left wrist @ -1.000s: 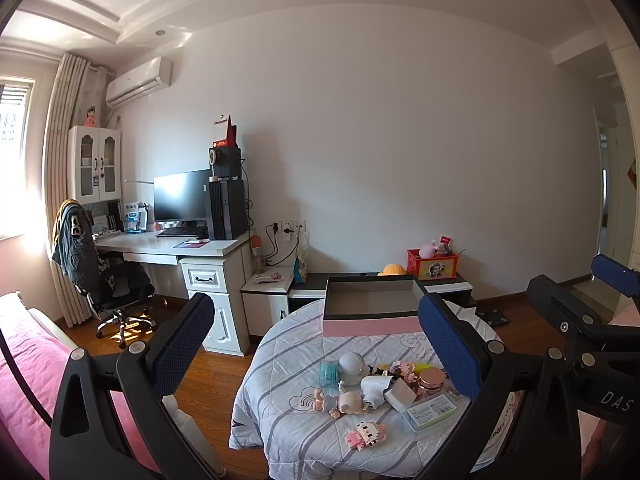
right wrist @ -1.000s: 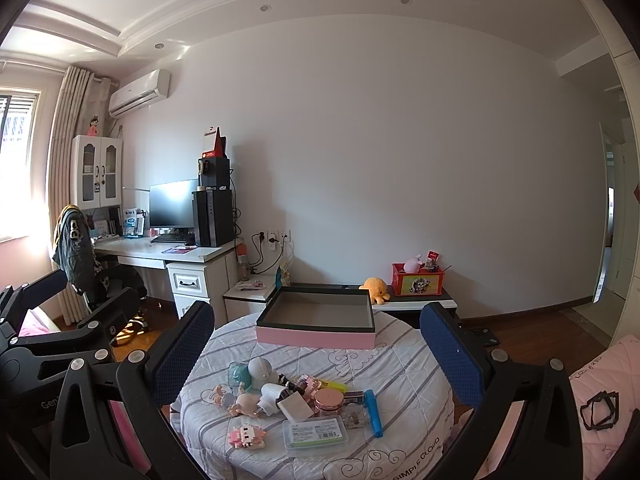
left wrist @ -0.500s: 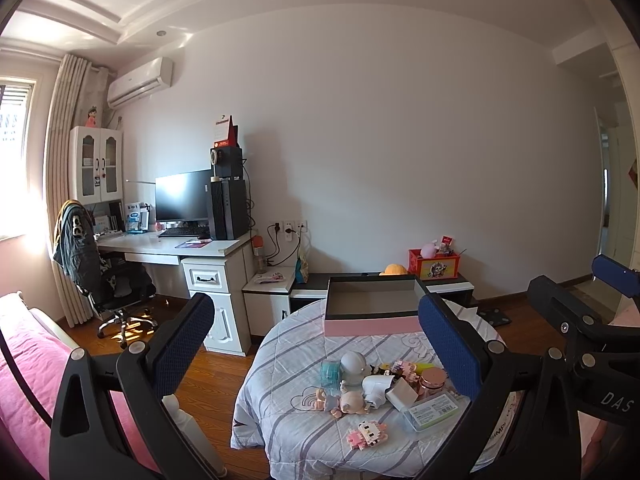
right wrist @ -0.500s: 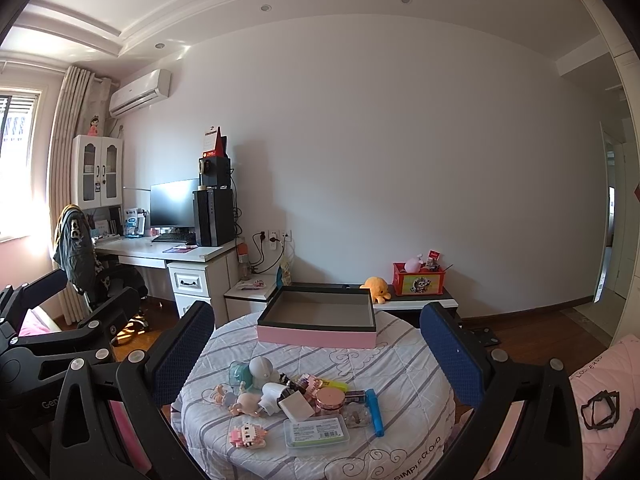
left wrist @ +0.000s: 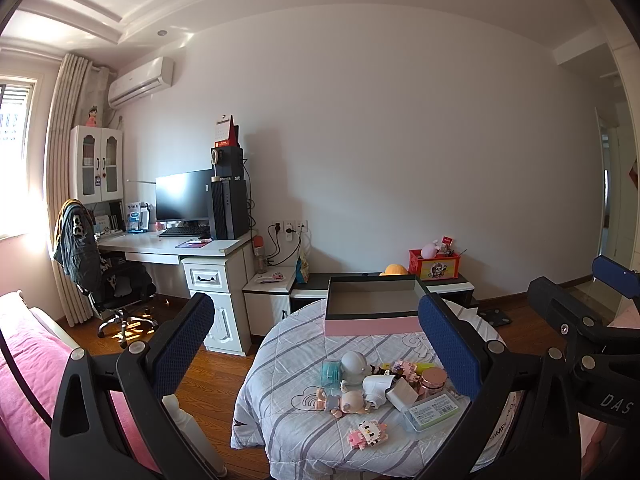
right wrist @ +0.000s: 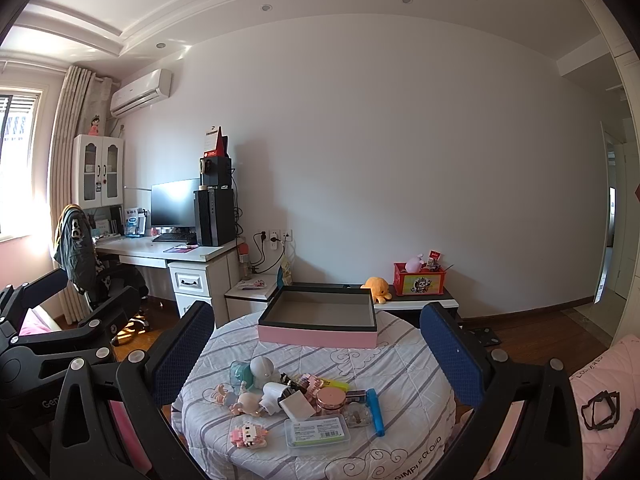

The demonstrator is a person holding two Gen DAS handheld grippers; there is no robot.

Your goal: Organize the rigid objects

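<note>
A round table with a striped cloth point(left wrist: 288, 364) point(right wrist: 404, 364) carries a heap of small rigid items: a pink block figure point(right wrist: 249, 436), a clear case with a green card point(right wrist: 318, 432), a rose-gold jar point(right wrist: 331, 399), a blue tube point(right wrist: 375, 411), a white charger point(right wrist: 297, 406), a baby doll point(right wrist: 244, 400) and a grey egg toy point(right wrist: 262, 370). An open pink box point(right wrist: 318, 338) point(left wrist: 370, 326) stands empty at the table's far side. My left gripper point(left wrist: 316, 352) and right gripper point(right wrist: 316, 354) are both open and empty, held back from the table.
A white desk point(left wrist: 176, 246) with monitor and computer tower stands at the left, with an office chair point(left wrist: 100, 276). A low cabinet with a red toy box point(right wrist: 418, 284) is behind the table. A pink bed point(left wrist: 24, 380) lies at the left, pink bedding point(right wrist: 604, 392) at the right.
Both views have shifted very slightly; the table and its items sit a touch lower and closer in frame. Nothing on the table has moved and both grippers stay open.
</note>
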